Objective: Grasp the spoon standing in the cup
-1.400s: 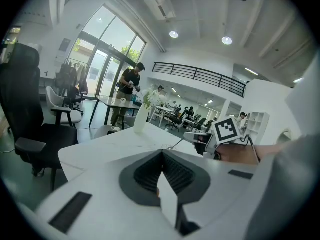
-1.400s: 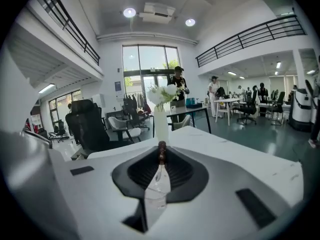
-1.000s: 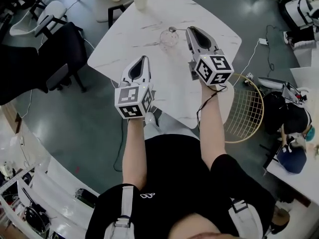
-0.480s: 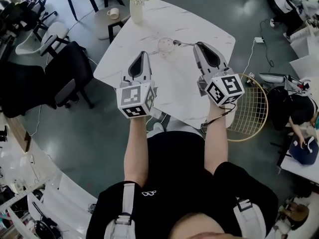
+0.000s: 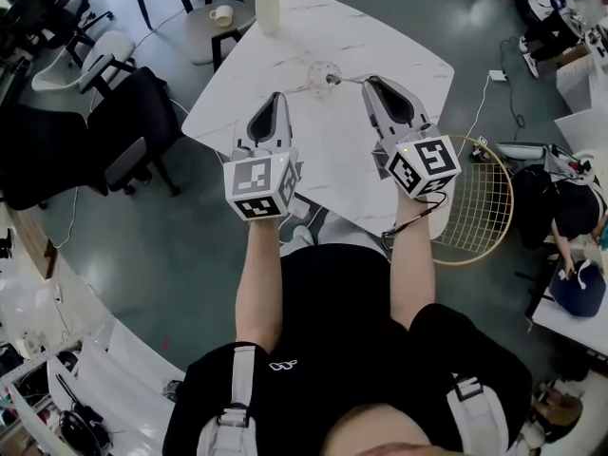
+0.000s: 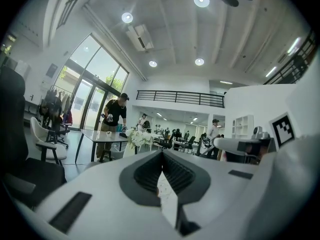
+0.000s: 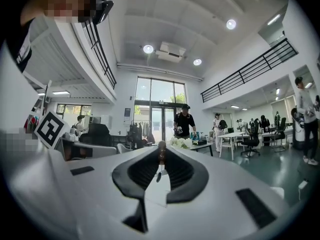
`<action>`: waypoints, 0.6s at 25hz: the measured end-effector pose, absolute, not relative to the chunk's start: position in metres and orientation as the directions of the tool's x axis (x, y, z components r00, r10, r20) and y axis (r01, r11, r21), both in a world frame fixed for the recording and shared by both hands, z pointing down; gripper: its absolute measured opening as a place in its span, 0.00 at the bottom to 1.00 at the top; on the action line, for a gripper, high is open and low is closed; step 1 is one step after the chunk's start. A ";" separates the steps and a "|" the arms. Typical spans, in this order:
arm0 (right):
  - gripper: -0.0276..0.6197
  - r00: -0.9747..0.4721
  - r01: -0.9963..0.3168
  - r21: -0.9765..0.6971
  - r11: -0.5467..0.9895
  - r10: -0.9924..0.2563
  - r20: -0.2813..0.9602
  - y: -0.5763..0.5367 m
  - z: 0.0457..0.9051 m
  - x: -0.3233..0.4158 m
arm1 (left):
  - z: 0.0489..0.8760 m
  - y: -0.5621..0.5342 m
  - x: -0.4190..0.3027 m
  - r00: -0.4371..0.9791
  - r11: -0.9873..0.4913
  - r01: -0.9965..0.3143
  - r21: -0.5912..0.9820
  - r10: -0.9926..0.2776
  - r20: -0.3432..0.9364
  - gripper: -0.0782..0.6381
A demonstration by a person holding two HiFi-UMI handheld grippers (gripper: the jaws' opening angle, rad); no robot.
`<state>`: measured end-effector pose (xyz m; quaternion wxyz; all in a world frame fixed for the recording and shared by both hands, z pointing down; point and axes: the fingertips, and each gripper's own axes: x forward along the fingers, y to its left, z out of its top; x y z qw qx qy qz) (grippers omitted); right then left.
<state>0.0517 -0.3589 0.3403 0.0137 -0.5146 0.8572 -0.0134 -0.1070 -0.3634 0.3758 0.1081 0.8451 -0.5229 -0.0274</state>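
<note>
A clear glass cup (image 5: pixel 320 68) stands on the white marble table (image 5: pixel 380 46). A metal spoon (image 5: pixel 334 79) lies nearly level, its bowl end at the cup's near right rim; I cannot tell whether it is still inside. Its handle runs right into my right gripper (image 5: pixel 366 82), which is shut on it. In the right gripper view the spoon handle (image 7: pixel 161 153) shows pinched between the tips of the right gripper (image 7: pixel 161 156). My left gripper (image 5: pixel 275 97) hovers to the left of the cup and nearer me. In its own view the left gripper (image 6: pixel 162 155) has its jaws together on nothing.
A white vase of flowers (image 5: pixel 269 8) stands at the table's far edge. A small side table with a mug (image 5: pixel 220 14) lies beyond it. Black chairs (image 5: pixel 123 112) are at the left, and a gold wire hoop (image 5: pixel 480 207) is by the table's right side. People stand in the hall behind.
The right gripper, holding the spoon, has drawn back toward me, and the spoon's bowl end has shifted from the cup's far side to its near right rim. The left gripper has barely moved.
</note>
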 end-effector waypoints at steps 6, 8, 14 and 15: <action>0.11 -0.467 -0.883 -0.045 0.467 -0.884 -0.007 -0.356 0.343 0.048 | 0.377 -0.359 -0.115 0.445 -0.423 -0.880 0.216 -0.893 0.064 0.13; 0.11 -0.463 -0.885 -0.048 0.463 -0.886 0.000 -0.356 0.344 0.049 | 0.377 -0.359 -0.116 0.446 -0.424 -0.879 0.218 -0.893 0.065 0.13; 0.11 -0.456 -0.890 -0.036 0.455 -0.890 0.009 -0.354 0.344 0.050 | 0.378 -0.360 -0.115 0.451 -0.427 -0.874 0.231 -0.890 0.063 0.13; 0.11 -0.455 -0.890 -0.036 0.455 -0.890 0.011 -0.354 0.345 0.050 | 0.379 -0.360 -0.114 0.453 -0.428 -0.873 0.233 -0.889 0.064 0.13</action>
